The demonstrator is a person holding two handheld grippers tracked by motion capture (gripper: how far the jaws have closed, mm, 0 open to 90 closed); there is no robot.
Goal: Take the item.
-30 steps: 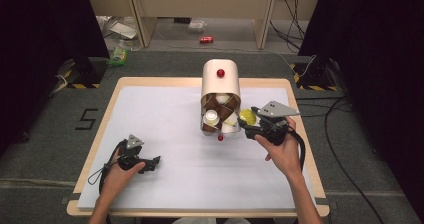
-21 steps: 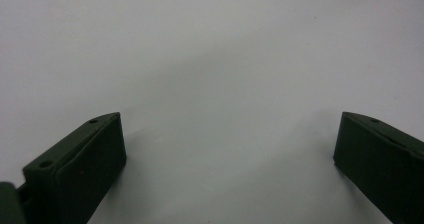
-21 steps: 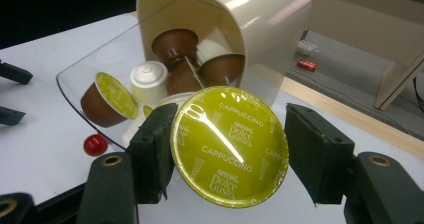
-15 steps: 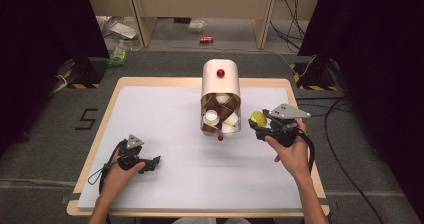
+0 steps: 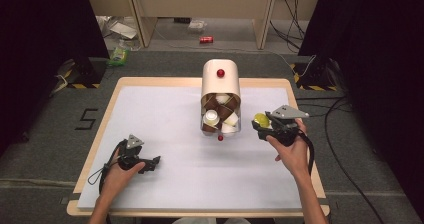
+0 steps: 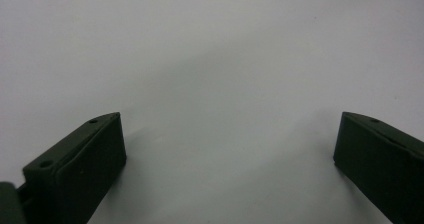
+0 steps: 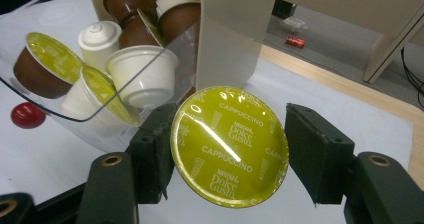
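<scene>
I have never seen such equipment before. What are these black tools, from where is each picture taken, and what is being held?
A person holds a hand-operated two-jaw gripper in each hand. One picture looks down from above the table; the other two come from cameras riding on the grippers. The left gripper rests open on the white surface. The right gripper is closed on a coffee capsule with a green Cappuccino lid. Beside it stands a cream dispenser whose clear drawer holds more capsules.

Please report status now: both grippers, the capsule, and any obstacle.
Right gripper shut on green-lidded capsule, just right of dispenser. Left gripper open, empty, on white mat. Nothing in the way.
</scene>
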